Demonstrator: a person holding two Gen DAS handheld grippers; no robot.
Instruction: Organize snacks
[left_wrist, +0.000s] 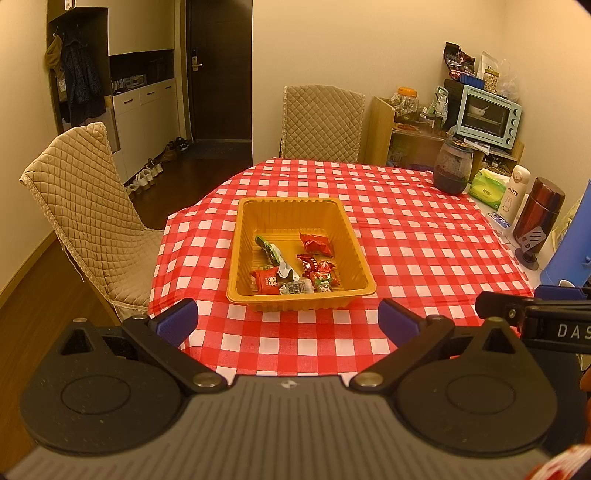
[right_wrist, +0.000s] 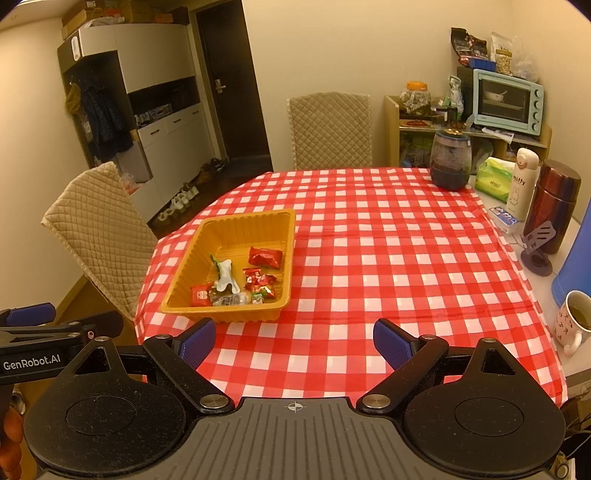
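Snacks (left_wrist: 295, 266) lie inside the yellow tray (left_wrist: 354, 236) on the checkered tablecloth (left_wrist: 424, 251). Left gripper (left_wrist: 288, 319) and right gripper (right_wrist: 294, 341) hover near the tray, jaws spread wide, holding nothing.

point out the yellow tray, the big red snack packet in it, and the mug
yellow tray (left_wrist: 356, 254): left wrist view, on its bare right wall.
big red snack packet (right_wrist: 265, 256): right wrist view, middle of the wrapper.
mug (right_wrist: 567, 326): right wrist view, on its patterned outer side.
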